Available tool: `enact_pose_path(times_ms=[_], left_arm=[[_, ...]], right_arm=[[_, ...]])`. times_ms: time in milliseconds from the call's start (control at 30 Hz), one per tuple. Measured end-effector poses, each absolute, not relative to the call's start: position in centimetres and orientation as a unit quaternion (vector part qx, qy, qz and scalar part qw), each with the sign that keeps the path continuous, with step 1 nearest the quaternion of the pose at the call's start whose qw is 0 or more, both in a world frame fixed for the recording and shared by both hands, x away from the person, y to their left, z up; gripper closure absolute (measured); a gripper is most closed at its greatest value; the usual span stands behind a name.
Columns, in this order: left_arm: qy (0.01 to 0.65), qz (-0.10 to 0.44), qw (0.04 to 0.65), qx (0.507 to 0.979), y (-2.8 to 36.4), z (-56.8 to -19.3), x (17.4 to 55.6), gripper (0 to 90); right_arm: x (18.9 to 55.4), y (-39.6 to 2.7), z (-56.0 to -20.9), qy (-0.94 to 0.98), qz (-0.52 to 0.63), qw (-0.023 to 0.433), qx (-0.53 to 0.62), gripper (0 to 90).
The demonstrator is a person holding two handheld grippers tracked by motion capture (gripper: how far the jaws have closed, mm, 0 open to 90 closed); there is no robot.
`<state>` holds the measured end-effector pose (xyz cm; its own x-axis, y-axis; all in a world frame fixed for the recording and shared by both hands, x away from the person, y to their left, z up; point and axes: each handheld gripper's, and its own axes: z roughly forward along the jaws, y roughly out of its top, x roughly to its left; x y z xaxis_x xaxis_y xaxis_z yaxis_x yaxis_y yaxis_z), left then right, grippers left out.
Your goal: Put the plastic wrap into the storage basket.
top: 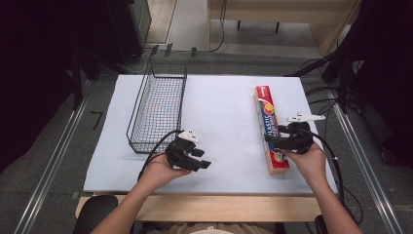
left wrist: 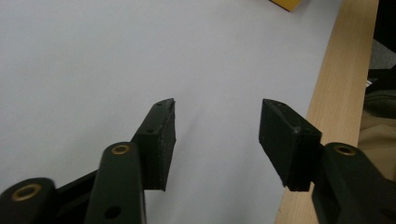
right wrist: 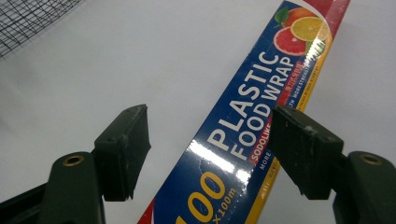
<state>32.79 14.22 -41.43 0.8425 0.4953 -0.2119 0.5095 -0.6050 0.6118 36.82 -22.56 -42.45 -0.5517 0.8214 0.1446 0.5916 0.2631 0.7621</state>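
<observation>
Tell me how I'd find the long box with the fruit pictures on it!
Start at the white table and go to its right side, away from the black wire basket on the left. The plastic food wrap box lies flat there, under the right gripper. It is the one long, thin, colourful thing: blue and red, with orange and grapefruit slices printed near one end.
</observation>
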Motion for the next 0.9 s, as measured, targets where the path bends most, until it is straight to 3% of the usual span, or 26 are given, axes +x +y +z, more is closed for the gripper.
enact_pose_path(times_ms=[267,900], left_arm=[[0.291,-0.012,0.346,0.892,14.7,-41.5,33.0,39.8],[0.297,-0.023,0.351,0.888,15.4,-41.5,33.4,37.5]], right_arm=[[36.8,-22.5,-42.4,0.783,0.406,0.142,0.449,27.6],[36.4,-22.8,-42.8,0.79,0.389,0.137,0.454,27.3]])
